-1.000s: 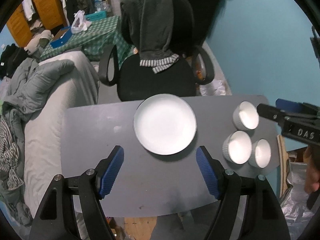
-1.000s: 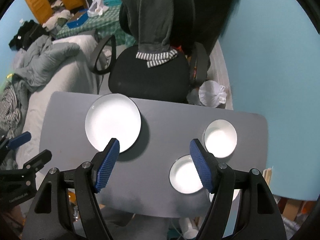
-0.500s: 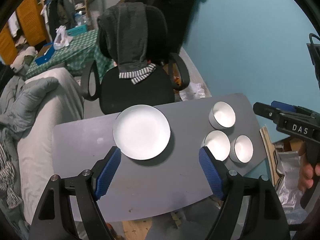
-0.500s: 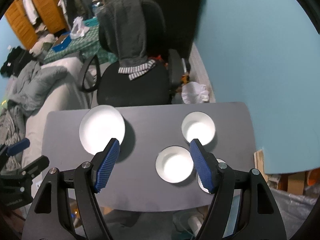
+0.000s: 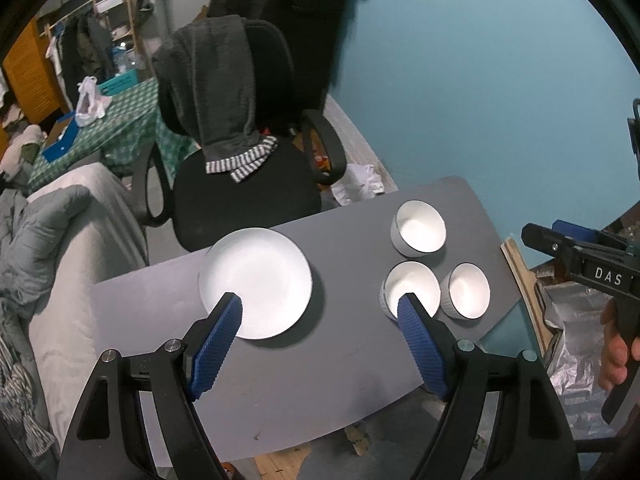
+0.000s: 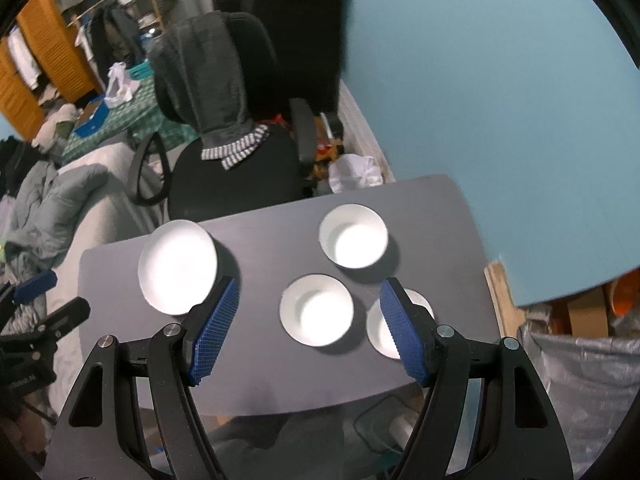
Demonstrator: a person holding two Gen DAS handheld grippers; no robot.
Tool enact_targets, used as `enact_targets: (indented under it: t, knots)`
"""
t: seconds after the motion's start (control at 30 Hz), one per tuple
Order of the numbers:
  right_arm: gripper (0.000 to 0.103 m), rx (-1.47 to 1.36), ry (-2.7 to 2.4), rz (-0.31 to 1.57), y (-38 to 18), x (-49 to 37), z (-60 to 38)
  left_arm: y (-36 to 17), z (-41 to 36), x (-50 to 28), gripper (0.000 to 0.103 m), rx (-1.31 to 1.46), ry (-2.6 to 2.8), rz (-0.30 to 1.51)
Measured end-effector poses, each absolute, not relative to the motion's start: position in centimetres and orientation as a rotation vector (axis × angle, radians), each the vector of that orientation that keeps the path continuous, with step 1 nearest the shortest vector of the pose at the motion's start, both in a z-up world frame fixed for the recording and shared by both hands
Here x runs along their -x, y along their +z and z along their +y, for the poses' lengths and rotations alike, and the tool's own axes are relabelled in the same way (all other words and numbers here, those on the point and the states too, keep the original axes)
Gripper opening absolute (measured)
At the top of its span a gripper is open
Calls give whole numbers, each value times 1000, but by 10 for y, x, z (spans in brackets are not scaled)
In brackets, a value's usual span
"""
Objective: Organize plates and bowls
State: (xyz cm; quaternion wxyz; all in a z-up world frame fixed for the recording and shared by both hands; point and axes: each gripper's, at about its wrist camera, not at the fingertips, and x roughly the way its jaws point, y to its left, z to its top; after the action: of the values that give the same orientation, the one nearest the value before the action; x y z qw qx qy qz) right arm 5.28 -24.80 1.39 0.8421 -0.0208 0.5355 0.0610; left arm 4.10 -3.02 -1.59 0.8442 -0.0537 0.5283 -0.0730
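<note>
Both grippers hang high above the grey table [image 6: 256,384] with nothing held: the left gripper [image 5: 320,340], its jaws just having widened, stands with fingers far apart and empty, and the right gripper [image 6: 310,328] has its fingers apart over the bowls, probably sizing up a first pick. The plate [image 6: 178,266] lies alone at 9 o'clock while 3 bowls sit clustered toward 3 o'clock, the middle bowl [image 6: 316,309] beside the near bowl [image 6: 380,330], the far bowl [image 6: 354,236] at 12 o'clock. The office chair [image 6: 236,168] beyond the far edge blocks nothing.
</note>
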Motion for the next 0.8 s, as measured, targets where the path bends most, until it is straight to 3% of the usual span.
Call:
enact_targets:
  t: [0.8]
  knots:
    - [72, -70, -44, 1171, 9, -44, -317, -24, -97, -76, 81, 23, -331, 1171]
